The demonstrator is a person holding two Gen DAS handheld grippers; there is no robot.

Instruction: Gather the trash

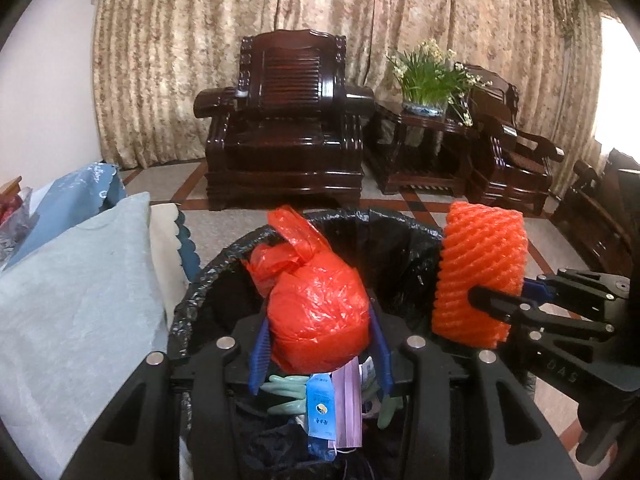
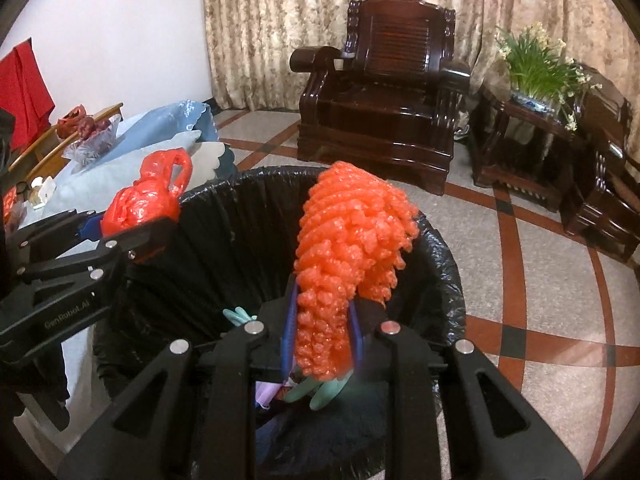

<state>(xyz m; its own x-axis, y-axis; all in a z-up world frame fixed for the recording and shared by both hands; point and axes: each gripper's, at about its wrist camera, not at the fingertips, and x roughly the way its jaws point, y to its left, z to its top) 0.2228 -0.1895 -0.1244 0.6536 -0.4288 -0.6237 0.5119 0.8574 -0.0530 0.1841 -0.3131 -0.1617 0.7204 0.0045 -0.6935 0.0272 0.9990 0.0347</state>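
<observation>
My left gripper (image 1: 318, 332) is shut on a knotted red plastic bag (image 1: 316, 304) and holds it over the open bin. The bin (image 1: 384, 236) is lined with a black bag; green gloves (image 1: 286, 390), a purple mask and a blue wrapper lie inside. My right gripper (image 2: 322, 332) is shut on an orange foam net sleeve (image 2: 348, 248), also held over the bin (image 2: 240, 216). The right gripper shows at the right in the left wrist view (image 1: 492, 308) with the sleeve (image 1: 480, 272). The left gripper (image 2: 132, 232) with the red bag (image 2: 148, 200) shows at the left in the right wrist view.
A table with a pale blue cloth (image 1: 80, 300) stands left of the bin, with a glass bowl (image 2: 92, 136) on it. Dark wooden armchairs (image 1: 288, 120) and a side table with a potted plant (image 1: 428, 80) stand across the tiled floor, before curtains.
</observation>
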